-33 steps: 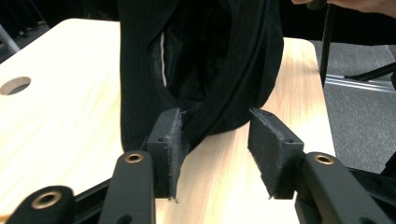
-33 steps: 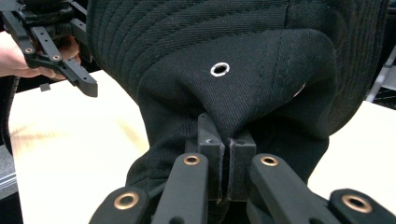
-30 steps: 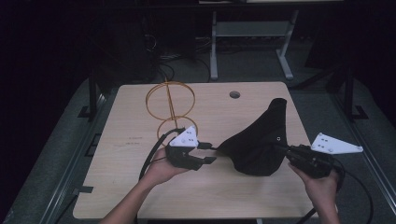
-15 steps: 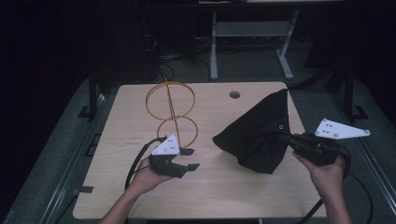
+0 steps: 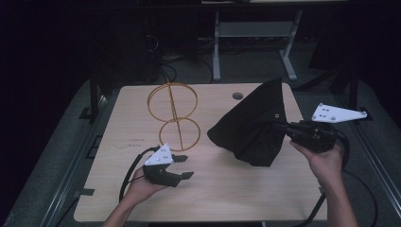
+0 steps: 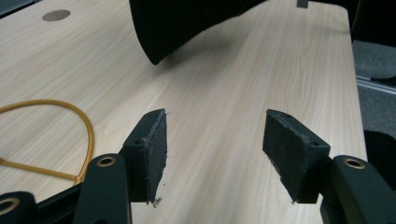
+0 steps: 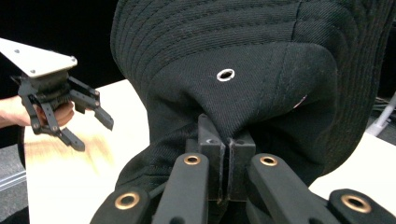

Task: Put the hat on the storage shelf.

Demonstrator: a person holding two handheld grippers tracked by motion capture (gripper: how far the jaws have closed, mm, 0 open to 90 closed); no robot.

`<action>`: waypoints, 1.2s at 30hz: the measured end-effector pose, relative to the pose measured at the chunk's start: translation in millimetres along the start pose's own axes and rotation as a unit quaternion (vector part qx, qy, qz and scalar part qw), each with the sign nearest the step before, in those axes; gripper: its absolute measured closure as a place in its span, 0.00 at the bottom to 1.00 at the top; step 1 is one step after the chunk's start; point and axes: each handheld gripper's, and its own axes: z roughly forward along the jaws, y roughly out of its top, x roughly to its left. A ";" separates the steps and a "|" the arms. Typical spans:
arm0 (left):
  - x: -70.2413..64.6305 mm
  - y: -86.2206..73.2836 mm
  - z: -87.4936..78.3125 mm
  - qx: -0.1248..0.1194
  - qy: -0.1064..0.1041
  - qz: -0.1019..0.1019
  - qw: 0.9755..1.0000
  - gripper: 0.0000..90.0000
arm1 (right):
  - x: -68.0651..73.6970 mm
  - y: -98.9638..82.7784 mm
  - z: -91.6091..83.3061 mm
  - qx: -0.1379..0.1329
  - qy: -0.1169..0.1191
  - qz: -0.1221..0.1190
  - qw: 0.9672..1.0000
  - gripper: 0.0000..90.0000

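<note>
Here, black hat (image 5: 253, 125) tilted, peak up-right, right claw (image 5: 279, 126) pinching

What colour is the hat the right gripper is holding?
Black hat, with a small silver eyelet; clearest in the right gripper view.

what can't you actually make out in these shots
- Black hat, high view: its underside and inside are hidden by its own folds.
- Right gripper, right gripper view: how much cloth sits between its shut jaws is hidden by the hat draped around them.
- Gold wire stand, left gripper view: mostly cut off by the frame's left edge.
- Room behind the table, high view: too dark to read.
</note>
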 end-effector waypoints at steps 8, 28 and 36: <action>0.0 -5.6 1.7 0.003 -0.004 -0.004 1.000 0.42 | 0.8 11.2 7.3 -0.010 0.008 0.003 1.000 0.97; 3.7 -13.0 1.7 0.003 0.011 0.000 1.000 0.39 | 3.1 48.8 28.2 -0.021 0.042 -0.012 0.999 0.97; 4.2 -15.0 3.4 0.005 0.014 0.001 1.000 0.38 | 5.8 66.4 38.7 -0.016 0.059 -0.022 0.998 0.97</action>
